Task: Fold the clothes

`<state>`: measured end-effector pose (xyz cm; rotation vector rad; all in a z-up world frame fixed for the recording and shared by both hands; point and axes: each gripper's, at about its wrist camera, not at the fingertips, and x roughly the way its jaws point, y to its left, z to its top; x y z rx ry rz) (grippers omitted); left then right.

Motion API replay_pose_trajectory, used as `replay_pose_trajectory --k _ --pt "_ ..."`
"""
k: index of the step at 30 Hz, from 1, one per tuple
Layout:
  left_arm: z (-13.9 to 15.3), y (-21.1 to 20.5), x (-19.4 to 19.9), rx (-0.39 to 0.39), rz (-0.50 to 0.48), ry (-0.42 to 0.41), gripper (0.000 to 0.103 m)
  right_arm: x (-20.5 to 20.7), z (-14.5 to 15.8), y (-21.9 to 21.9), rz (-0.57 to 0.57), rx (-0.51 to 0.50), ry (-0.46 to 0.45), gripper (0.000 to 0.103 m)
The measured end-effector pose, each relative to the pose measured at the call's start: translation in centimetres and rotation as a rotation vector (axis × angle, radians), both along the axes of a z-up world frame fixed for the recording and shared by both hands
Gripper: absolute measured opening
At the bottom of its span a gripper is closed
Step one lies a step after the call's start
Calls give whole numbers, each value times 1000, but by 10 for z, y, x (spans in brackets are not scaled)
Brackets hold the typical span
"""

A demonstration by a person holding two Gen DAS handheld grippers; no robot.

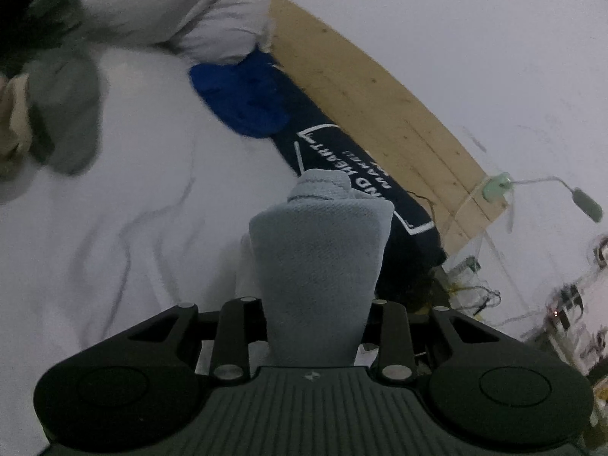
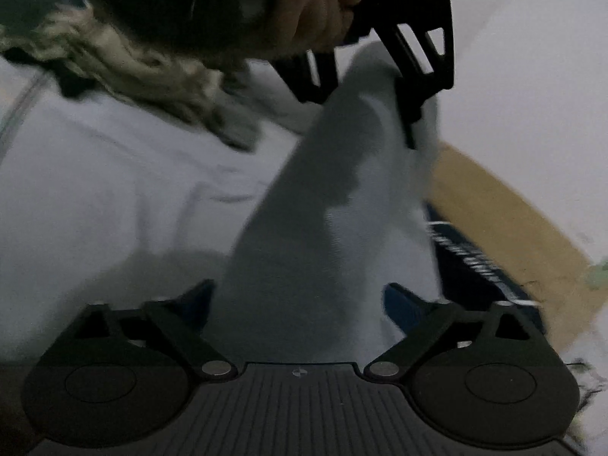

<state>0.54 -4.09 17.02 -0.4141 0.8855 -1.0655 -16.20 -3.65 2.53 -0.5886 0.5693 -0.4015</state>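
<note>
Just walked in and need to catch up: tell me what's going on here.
A person is sorting laundry on a bed with a handheld gripper in each hand. The left gripper has its jaws shut on a light grey-blue cloth, lifted off the white sheet. The right gripper is open just below the hanging cloth, not gripping it. A navy printed garment and a bright blue one lie along the wooden headboard.

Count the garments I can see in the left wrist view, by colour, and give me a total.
Light grey-blue: 1, the cloth pinched in the left gripper
Bright blue: 1, the bundle on the bed
Dark navy with white print: 1, the garment along the wooden board
Grey: 1, the crumpled item at the left edge
Beige: 1, the blurred piece beside it
Total: 5
</note>
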Motion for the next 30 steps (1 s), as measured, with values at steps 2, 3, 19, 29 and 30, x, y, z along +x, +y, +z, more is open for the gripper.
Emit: replay_pose_trajectory --k 2,3,19,29,30 --pt "-2 14 -5 -5 17 15 31 7 -8 -3 -21 22 47 100" --pt "-4 19 -6 -10 26 31 31 10 -12 -5 -33 36 72 99" --pt "-7 57 -4 -85 125 154 26 -8 41 -46 257 244 243 47" --pt "28 60 -18 -201 162 39 26 -29 100 -71 338 288 118 30" --pt "36 57 -20 -211 164 22 26 -30 105 -74 344 287 94 30"
